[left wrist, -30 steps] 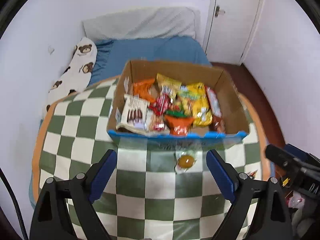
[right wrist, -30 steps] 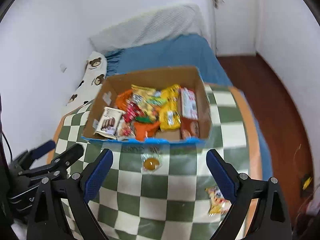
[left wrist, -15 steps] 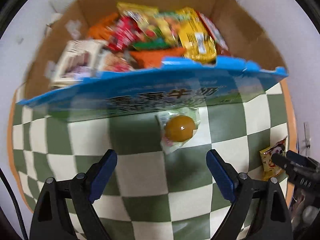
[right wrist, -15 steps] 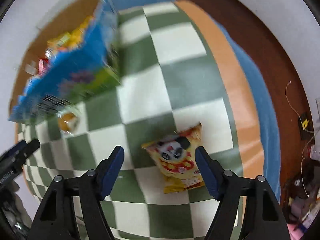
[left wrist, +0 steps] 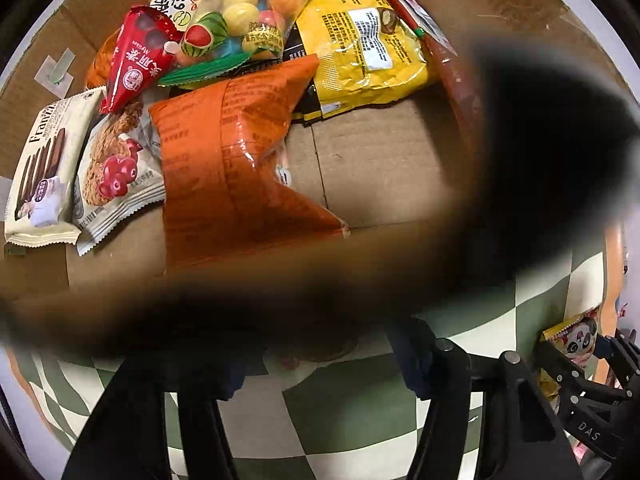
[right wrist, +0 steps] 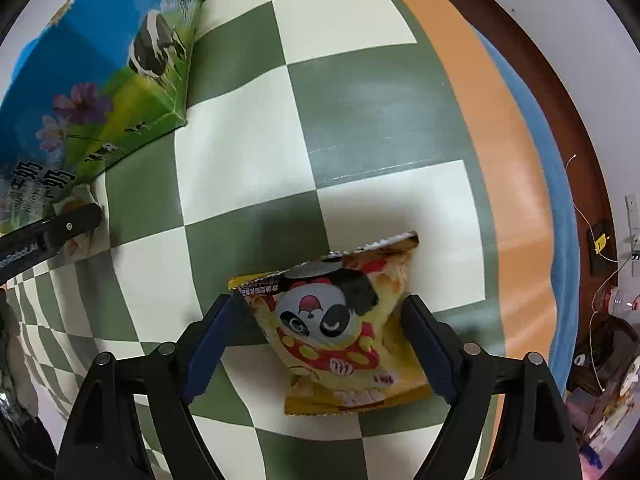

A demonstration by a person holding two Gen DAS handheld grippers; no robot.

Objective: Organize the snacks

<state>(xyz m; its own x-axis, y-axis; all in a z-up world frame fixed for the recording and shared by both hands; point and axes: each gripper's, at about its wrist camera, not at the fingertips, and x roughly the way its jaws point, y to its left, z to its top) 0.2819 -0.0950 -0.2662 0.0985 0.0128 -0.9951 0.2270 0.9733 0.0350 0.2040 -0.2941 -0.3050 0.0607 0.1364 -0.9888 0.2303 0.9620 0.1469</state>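
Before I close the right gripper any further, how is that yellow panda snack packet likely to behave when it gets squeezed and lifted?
The panda packet looks puffed and glossy, so it will probably crumple and may slip between the closing right gripper pads. It lies flat on the checkered cloth, so rolling seems unlikely. It looks light; its contents may crush.

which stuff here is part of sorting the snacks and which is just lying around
Part of the job:
- panda snack bag, between the closing right gripper
- cardboard box
- orange packet and yellow bag inside it

Just lying about:
- checkered cloth
- plastic bottle, on the floor
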